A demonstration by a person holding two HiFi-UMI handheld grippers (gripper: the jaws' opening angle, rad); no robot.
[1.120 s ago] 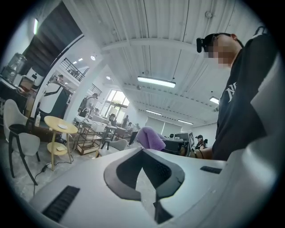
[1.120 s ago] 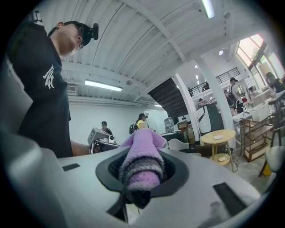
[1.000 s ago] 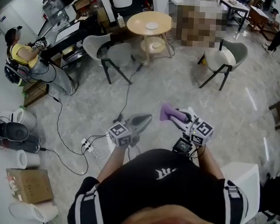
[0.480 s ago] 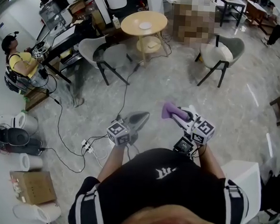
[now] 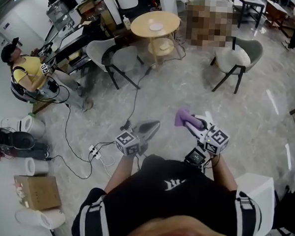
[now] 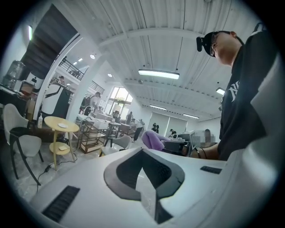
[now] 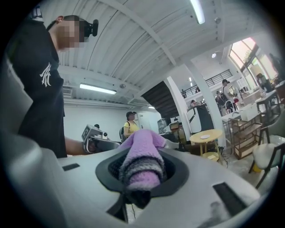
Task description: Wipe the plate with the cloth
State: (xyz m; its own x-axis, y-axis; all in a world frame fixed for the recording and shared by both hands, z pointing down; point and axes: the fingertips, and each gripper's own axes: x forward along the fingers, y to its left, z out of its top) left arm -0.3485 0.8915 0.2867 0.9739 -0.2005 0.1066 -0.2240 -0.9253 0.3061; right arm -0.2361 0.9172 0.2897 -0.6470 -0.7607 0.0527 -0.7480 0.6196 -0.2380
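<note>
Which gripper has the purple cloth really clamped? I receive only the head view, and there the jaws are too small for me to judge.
Observer: The right gripper. Its own view shows the purple cloth bunched and pressed between the jaws, with its end sticking out past them.
Operator: And the left gripper, is something between its jaws?
Observer: No. In the left gripper view the left gripper has its jaws together, with nothing between them.
Operator: Is the cloth plain purple?
Observer: Not fully. The right gripper view shows a grey striped band across it.
</note>
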